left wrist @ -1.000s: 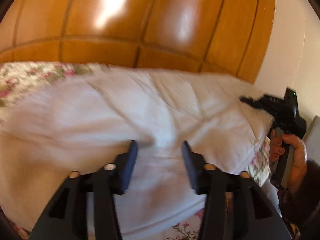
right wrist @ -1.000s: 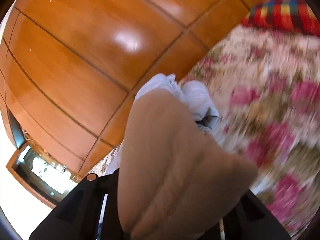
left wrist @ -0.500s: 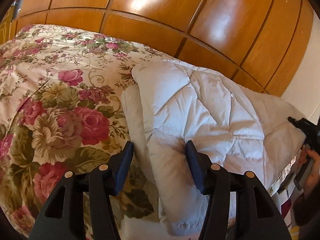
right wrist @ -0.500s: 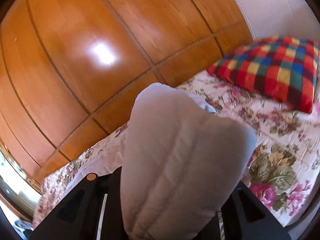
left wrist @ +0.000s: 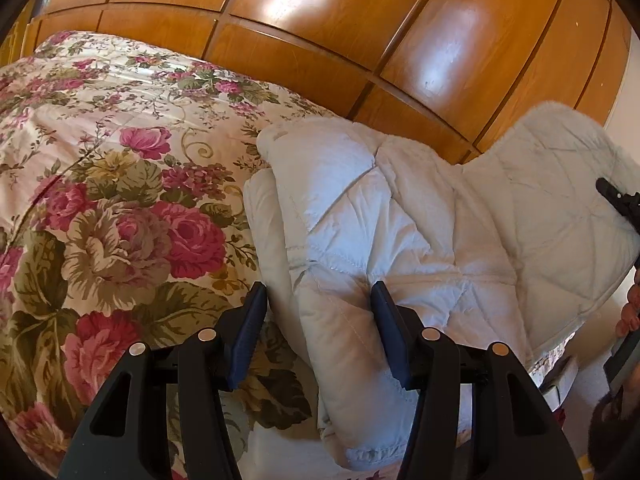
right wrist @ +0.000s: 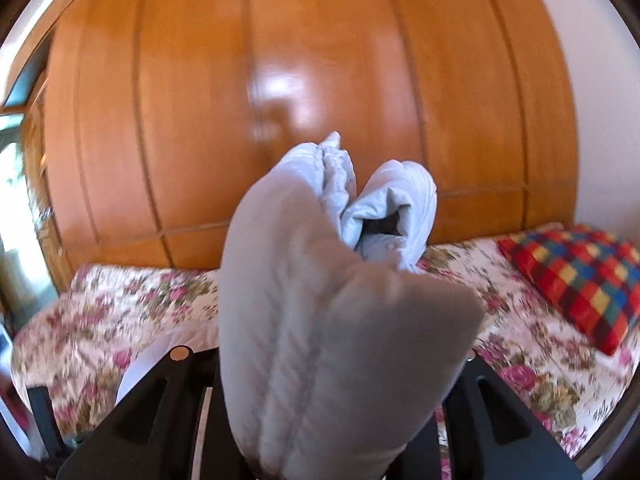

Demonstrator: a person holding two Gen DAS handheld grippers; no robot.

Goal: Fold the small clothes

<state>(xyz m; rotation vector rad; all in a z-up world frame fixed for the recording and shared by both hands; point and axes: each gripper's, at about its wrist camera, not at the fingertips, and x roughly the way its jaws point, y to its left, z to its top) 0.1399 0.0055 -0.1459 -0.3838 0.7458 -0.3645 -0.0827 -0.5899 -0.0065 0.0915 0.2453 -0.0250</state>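
A white quilted padded garment (left wrist: 400, 216) lies partly folded on the floral bedspread (left wrist: 100, 200). My left gripper (left wrist: 318, 312) is open, its fingers straddling the garment's near folded edge. My right gripper shows at the right edge of the left wrist view (left wrist: 620, 200), lifting the garment's right end off the bed. In the right wrist view the gripper's jaws are shut on a thick fold of the garment (right wrist: 328, 340), which fills the middle and hides the fingertips.
Glossy wooden wardrobe doors (left wrist: 360, 28) stand behind the bed. A red, blue and yellow checked pillow (right wrist: 580, 280) lies on the bed at the right. The bed's near edge drops off below the garment.
My right gripper has raised the garment's end and swung it round, now facing the wardrobe. The left gripper's view shifted from the spread garment to its folded left edge, then moved slightly closer.
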